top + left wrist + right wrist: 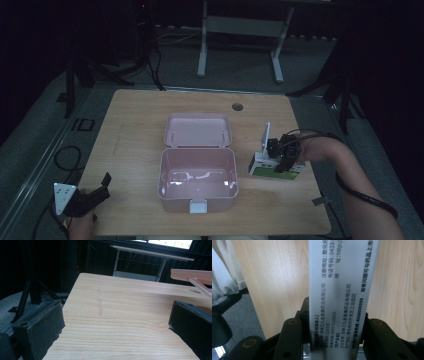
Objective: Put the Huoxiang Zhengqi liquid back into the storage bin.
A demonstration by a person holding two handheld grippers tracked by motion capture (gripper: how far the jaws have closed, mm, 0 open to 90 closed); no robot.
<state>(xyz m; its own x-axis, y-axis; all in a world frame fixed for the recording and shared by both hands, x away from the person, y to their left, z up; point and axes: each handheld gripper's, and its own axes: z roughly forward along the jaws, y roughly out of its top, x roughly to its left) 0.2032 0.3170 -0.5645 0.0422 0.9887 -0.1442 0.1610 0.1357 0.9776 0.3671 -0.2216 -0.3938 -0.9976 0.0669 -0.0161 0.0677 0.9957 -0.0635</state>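
An open pink lunch box [198, 151] sits mid-table, its lid [197, 130] laid back and its inside bare. To its right, my right gripper [282, 160] is shut on a white and green medicine carton [262, 169], held just over the wooden table [135, 125]. In the right gripper view the carton's white printed side [342, 290] runs up between the two black jaws of the right gripper [335, 327], which press on it. My left gripper [102, 187] rests at the table's front left corner. Its jaws stand wide apart over bare wood [115, 325], with the pink lid's edge [190, 275] at the far right.
A round cable hole [237, 106] lies in the table's far side. A small strip of tape [322, 201] sticks near the front right edge. Behind the table stands a white desk frame [240, 30]. Cables loop on the floor at the left [67, 157].
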